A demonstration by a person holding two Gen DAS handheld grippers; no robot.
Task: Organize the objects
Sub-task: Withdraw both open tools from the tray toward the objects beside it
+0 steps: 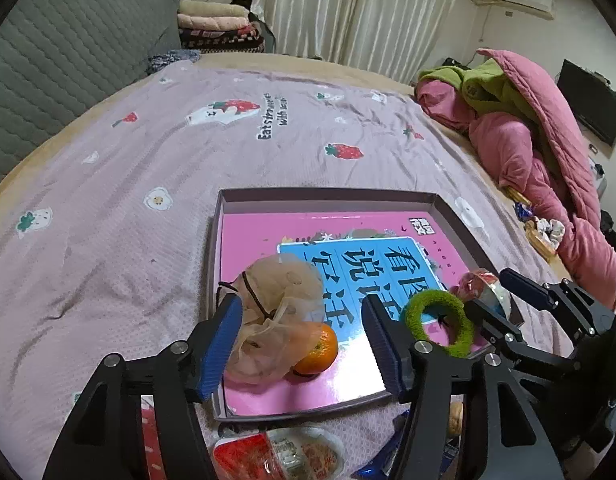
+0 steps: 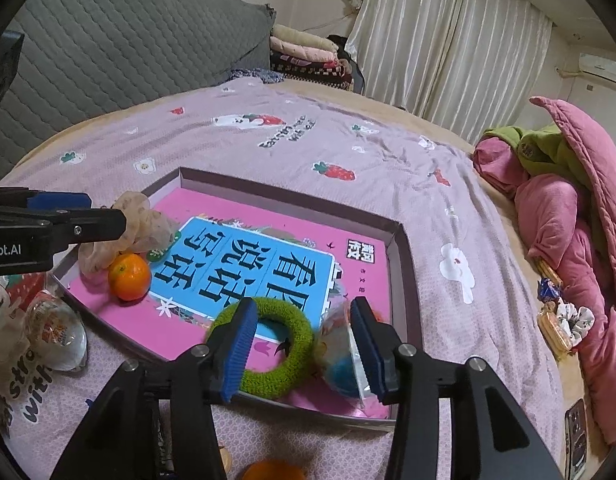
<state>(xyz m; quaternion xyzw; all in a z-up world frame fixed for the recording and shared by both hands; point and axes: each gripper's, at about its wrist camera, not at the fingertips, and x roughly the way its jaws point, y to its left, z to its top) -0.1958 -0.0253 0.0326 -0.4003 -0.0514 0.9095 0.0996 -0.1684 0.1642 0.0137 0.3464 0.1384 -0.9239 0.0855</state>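
Observation:
A shallow box tray [image 1: 448, 210] [image 2: 404, 280] with a pink and blue printed floor lies on the bed. In it are a beige sheer scrunchie [image 1: 276, 304] [image 2: 136, 220], an orange [image 1: 318, 350] [image 2: 129, 277], a green fuzzy ring [image 1: 438, 322] [image 2: 276, 340] and a clear wrapped snack [image 1: 484, 284] [image 2: 340, 354]. My left gripper [image 1: 300, 344] is open, with the scrunchie and orange between its jaws. My right gripper [image 2: 304, 344] is open over the ring and the snack and shows in the left wrist view [image 1: 504, 292].
A red-lidded food cup [image 1: 280, 456] [image 2: 56, 332] lies on the bedspread by the tray's near edge. Another orange [image 2: 274, 470] sits below my right gripper. Pink and green bedding [image 1: 528, 140] [image 2: 560, 208] is piled at the right, with small items [image 2: 560, 320] beside it.

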